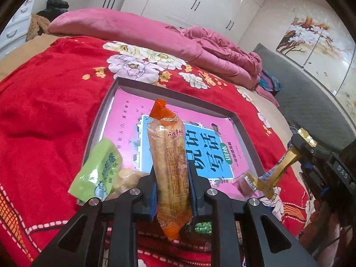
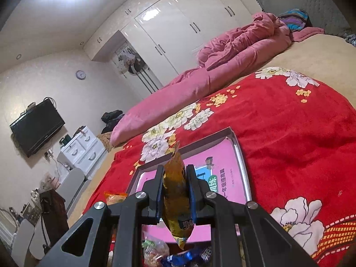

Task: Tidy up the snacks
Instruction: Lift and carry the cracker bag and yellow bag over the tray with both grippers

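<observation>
Left gripper [image 1: 171, 184] clamped on orange snack pack [image 1: 170, 166], held above tray [image 1: 247, 122]; right gripper [image 2: 174, 191] clamped on yellow packet [image 2: 175, 191] nearby. Risks judged: slick film slipping from pads; grippers colliding over tray.

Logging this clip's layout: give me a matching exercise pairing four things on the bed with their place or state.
Things:
1. orange snack pack
2. gold snack pack
3. green packet
4. tray

Places or states:
A. lying at the tray's near left corner
B. clamped in the right gripper
C. resting on the red blanket, pink-lined
D. clamped in the left gripper

Pairs: 1-D, 2-B, 3-A, 4-C
</observation>
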`<action>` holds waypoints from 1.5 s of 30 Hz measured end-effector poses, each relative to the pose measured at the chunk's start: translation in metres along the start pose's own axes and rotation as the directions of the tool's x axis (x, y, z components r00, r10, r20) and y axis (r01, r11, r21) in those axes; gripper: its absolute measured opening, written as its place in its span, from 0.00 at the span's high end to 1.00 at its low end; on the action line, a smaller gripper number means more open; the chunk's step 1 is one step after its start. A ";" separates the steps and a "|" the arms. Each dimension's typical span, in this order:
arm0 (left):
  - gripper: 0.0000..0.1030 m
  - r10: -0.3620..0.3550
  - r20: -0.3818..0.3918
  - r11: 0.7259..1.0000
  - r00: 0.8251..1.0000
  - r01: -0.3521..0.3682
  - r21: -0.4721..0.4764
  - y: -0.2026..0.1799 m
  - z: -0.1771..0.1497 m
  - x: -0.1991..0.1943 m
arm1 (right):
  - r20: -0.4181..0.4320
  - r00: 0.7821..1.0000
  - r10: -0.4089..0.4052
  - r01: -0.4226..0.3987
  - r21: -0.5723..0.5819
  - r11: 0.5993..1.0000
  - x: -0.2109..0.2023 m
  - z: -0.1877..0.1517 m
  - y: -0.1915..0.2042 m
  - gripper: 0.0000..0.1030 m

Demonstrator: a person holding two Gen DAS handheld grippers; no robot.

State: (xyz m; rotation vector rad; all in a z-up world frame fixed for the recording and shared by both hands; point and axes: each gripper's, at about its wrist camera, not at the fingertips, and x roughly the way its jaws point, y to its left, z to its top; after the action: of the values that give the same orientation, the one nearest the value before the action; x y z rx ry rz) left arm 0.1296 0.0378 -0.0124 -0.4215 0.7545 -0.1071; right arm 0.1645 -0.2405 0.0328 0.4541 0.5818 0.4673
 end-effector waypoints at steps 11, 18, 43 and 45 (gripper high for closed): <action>0.77 -0.021 -0.018 1.000 1.000 0.021 0.012 -0.005 0.004 0.017 | -0.023 0.998 -0.053 0.054 0.058 0.997 0.022 -0.006 -0.016 0.81; 0.76 -0.028 -0.026 1.000 0.999 0.028 0.011 -0.004 0.006 0.024 | -0.054 0.997 -0.054 0.057 0.049 0.997 0.032 -0.013 -0.014 0.81; 0.75 0.013 -0.017 1.000 1.000 -0.012 0.022 -0.001 0.016 0.042 | -0.159 0.984 -0.083 0.092 0.049 0.995 0.046 -0.025 -0.028 0.80; 0.75 0.022 -0.021 1.000 1.000 -0.022 0.012 0.002 0.017 0.044 | -0.162 0.983 -0.089 0.097 0.042 0.994 0.046 -0.025 -0.028 0.80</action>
State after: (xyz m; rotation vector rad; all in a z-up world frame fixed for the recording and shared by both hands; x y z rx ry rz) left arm 0.1731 0.0346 -0.0308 -0.4016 0.7787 -0.0957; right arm 0.1908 -0.2313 -0.0193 0.4370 0.7679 0.4025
